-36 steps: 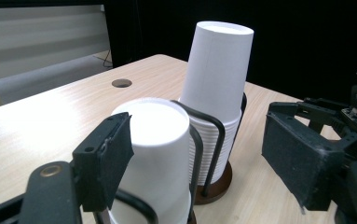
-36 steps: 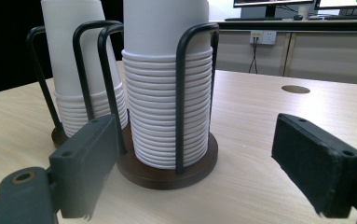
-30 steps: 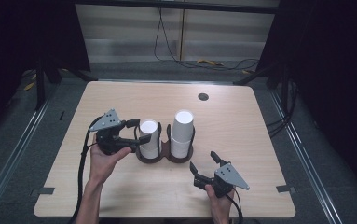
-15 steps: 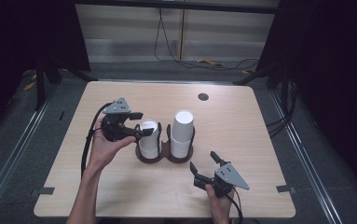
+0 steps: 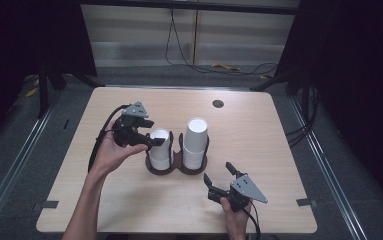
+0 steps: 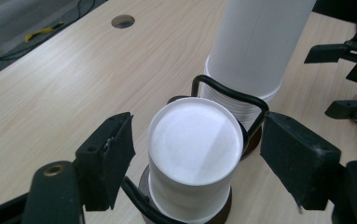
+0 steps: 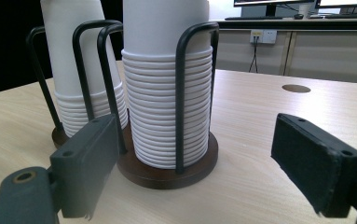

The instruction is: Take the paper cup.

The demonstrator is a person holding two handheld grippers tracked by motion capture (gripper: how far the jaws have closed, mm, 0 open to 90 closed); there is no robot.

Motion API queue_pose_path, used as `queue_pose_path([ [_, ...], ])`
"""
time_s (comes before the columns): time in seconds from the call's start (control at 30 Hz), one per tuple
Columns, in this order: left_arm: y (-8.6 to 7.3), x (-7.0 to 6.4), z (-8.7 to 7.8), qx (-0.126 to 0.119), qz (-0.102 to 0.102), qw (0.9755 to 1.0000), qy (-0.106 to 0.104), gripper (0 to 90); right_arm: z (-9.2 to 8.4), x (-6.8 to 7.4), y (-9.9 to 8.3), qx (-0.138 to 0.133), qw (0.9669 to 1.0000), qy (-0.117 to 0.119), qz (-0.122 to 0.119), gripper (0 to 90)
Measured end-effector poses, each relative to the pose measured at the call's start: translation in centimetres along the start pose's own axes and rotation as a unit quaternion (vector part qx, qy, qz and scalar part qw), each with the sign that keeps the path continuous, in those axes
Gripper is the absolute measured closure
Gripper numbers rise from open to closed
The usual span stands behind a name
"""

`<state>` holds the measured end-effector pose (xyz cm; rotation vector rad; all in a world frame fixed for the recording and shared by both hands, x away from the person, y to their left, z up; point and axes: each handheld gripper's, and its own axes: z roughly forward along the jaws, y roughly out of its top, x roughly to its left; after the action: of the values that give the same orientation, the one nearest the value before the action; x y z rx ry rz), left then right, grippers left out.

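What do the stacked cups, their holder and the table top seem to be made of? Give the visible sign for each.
Cups: probably matte white paper, with thin rolled rims stacked in ridges.
Holder: round brown base, perhaps wood or plastic, with thin bent black rods, probably coated metal wire.
Table top: pale wood grain with a smooth finish, perhaps laminate.

The left gripper [image 5: 151, 141] is held raised in the person's left hand [image 5: 110, 152], forearm reaching in from the bottom edge, its black jaws standing apart and pressing on nothing. The right gripper [image 5: 218, 175] sits low near the front edge in the right hand [image 5: 233, 210], jaws spread wide.
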<state>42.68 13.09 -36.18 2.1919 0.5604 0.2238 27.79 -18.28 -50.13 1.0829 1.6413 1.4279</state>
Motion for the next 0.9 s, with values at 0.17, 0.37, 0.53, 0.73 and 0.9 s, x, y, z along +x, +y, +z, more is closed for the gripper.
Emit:
queue_pose_path([
  [0.17, 0.1, 0.4, 0.8, 0.03, 0.007, 0.9995, -0.004, 26.4, 0.0, 0.0, 0.0, 0.0, 1.0, 0.0, 0.0, 14.5],
  [0.37, 0.3, 0.6, 1.5, 0.049, 0.004, 0.9987, -0.01, 24.4, 0.0, 0.0, 0.0, 0.0, 1.0, 0.0, 0.001, 14.5],
  [0.53, 0.6, 0.5, 2.1, 0.076, 0.016, 0.9969, -0.009, 26.4, 0.0, 0.0, 0.0, 0.0, 1.0, -0.001, 0.001, 14.6],
  [0.73, 0.5, 0.8, 2.7, 0.089, 0.01, 0.9958, -0.016, 26.9, 0.0, -0.1, 0.0, 0.001, 1.0, -0.001, 0.001, 14.6],
  [0.9, 0.5, 0.9, 2.9, 0.098, 0.007, 0.995, -0.02, 28.8, 0.0, -0.1, 0.0, 0.001, 1.0, -0.001, 0.0, 14.6],
])
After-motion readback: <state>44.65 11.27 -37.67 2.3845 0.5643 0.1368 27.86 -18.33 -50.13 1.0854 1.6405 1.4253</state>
